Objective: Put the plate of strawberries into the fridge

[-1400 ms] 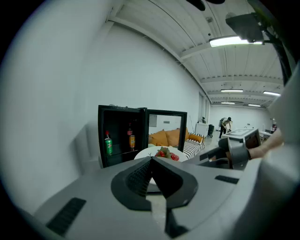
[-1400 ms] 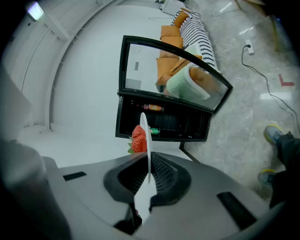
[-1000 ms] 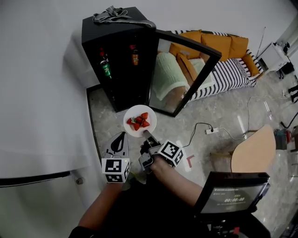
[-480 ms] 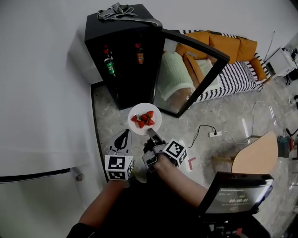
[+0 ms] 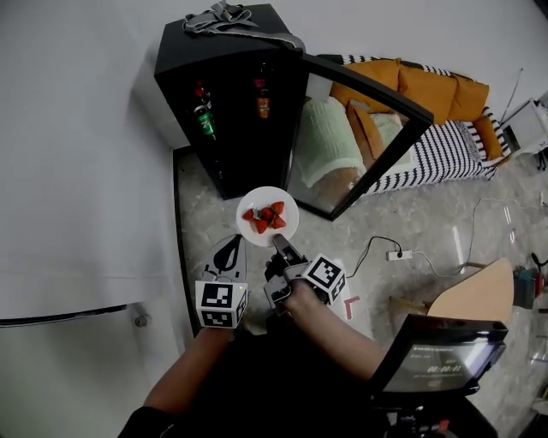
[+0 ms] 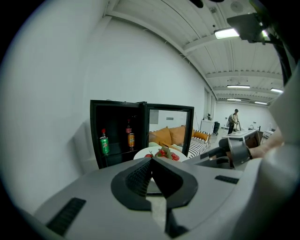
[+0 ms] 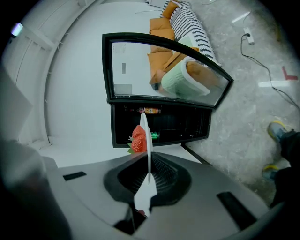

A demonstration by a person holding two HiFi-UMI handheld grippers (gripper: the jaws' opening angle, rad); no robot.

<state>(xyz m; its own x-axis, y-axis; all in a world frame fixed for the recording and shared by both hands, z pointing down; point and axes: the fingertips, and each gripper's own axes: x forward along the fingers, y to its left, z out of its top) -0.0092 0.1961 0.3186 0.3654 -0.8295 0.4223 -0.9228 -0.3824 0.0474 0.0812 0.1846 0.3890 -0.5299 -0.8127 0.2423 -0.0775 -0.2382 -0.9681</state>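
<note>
A white plate (image 5: 257,229) with several red strawberries (image 5: 266,214) hangs over the floor just in front of the open black mini fridge (image 5: 224,94). My right gripper (image 5: 278,242) is shut on the plate's near rim; in the right gripper view the plate (image 7: 146,140) stands edge-on between the jaws of my right gripper (image 7: 149,176), with a strawberry (image 7: 138,139) to its left. My left gripper (image 5: 231,243) hangs beside it at the left, shut and empty. In the left gripper view my left gripper (image 6: 151,161) points at the plate (image 6: 146,152) and the fridge (image 6: 117,136).
The fridge's glass door (image 5: 360,137) stands swung open to the right. Bottles (image 5: 204,120) stand on its shelves and a grey cloth (image 5: 224,17) lies on top. An orange sofa (image 5: 428,94), a power strip with cable (image 5: 396,254), a round wooden table (image 5: 475,295) and a monitor (image 5: 432,364) are at the right.
The right gripper has carried the plate a little closer to the fridge opening. The left gripper has kept its place beside it.
</note>
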